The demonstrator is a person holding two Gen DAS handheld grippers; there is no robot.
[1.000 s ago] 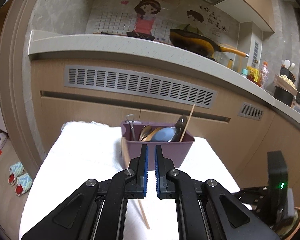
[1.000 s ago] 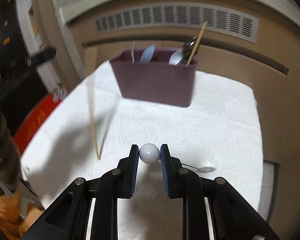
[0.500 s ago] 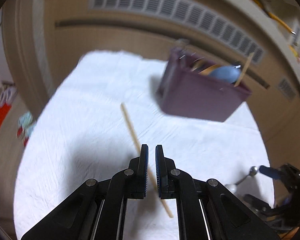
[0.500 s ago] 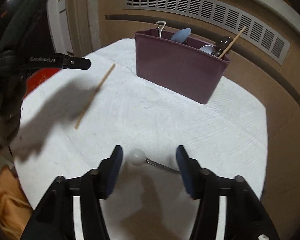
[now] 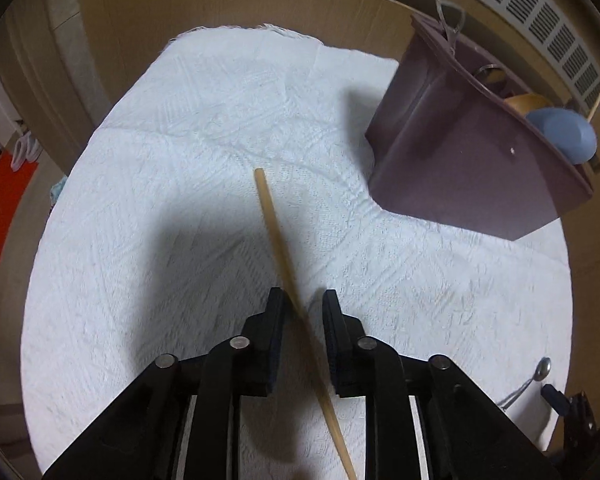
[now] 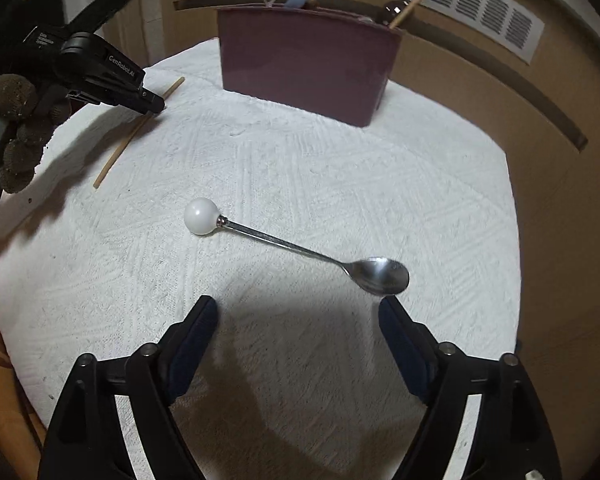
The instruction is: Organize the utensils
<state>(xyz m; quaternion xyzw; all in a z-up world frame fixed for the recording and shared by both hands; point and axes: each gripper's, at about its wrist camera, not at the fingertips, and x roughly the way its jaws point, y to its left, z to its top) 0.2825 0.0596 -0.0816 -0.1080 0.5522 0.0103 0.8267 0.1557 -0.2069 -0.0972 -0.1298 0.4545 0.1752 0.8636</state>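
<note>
A wooden chopstick (image 5: 278, 248) lies on the white cloth (image 5: 160, 200). It runs between the fingers of my left gripper (image 5: 305, 306), whose jaws are opening, with a small gap on each side of the stick. A metal spoon (image 6: 300, 250) with a white ball end (image 6: 200, 216) lies flat on the cloth, just beyond my right gripper (image 6: 298, 308). That gripper's jaws are opening wide with nothing between them. The purple utensil bin (image 6: 308, 64) stands at the back and holds several utensils. From the right wrist view, the left gripper (image 6: 152, 102) hovers over the chopstick (image 6: 120, 150).
Wooden cabinet fronts with a vent grille (image 6: 480, 4) rise behind the bin. The cloth-covered table drops off at the left edge (image 5: 44, 240) and at the right edge (image 6: 508, 220). A gloved hand (image 6: 16, 128) holds the left gripper.
My right gripper let go of the spoon's white ball and spread wide; the spoon now lies on the cloth. My left gripper tipped down over the chopstick and parted its jaws slightly.
</note>
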